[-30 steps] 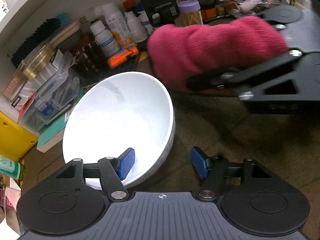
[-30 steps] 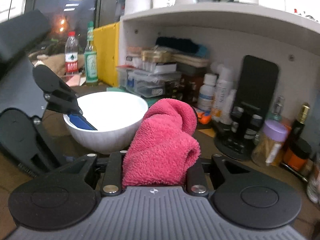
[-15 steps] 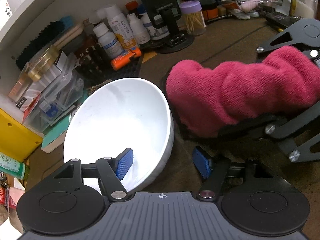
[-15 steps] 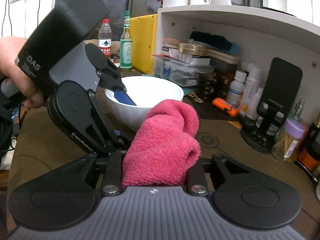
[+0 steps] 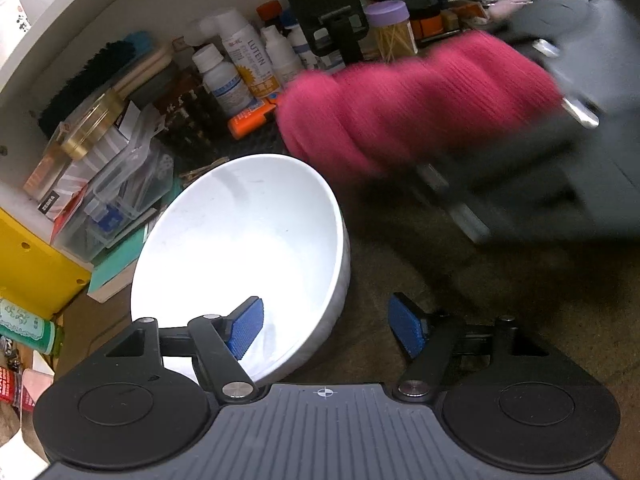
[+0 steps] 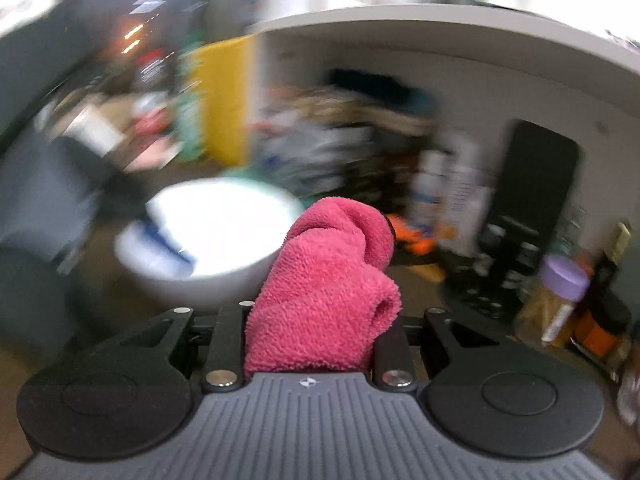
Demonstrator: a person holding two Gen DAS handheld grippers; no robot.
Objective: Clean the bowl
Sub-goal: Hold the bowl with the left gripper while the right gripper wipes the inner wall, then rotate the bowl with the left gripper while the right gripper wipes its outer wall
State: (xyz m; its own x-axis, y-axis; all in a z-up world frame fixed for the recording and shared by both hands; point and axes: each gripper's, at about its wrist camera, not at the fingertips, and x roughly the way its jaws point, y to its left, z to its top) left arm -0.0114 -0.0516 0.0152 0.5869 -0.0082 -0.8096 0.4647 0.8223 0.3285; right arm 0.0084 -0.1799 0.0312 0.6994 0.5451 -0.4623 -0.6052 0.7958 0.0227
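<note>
While the left tongs [image 5: 324, 328] stand wide apart astride the near rim of the bowl [image 5: 240, 248], one blue pad [image 5: 245, 333] sits inside it and the other pad [image 5: 408, 330] hangs outside over the brown bench [image 5: 500, 280]; neither pad clearly presses the wall. The bowl is white, sits on the bench at the left, and seems tipped, its mouth facing up and toward the left tongs; in that view the rim reads as an oval whose long axis runs from the tongs away toward the shelf clutter. The right tongs [image 6: 310, 336] are clamped on a rolled pink cloth [image 6: 328, 288], which juts forward from between the fingers. Seen from the left wrist, the cloth [image 5: 416, 108] is a blurred roll lying crosswise, its long axis running from the right tongs [image 5: 560, 128] at the right toward its free end at the left, just beyond the far rim of the bowl and above the bench. Whether it touches the rim I cannot tell through the blur. Behind the bowl stand white bottles [image 5: 224, 80], an orange tube [image 5: 252, 118] and a black phone stand [image 5: 324, 4]. From the right wrist the bowl [image 6: 208, 240] shows left of the cloth, smeared.
</note>
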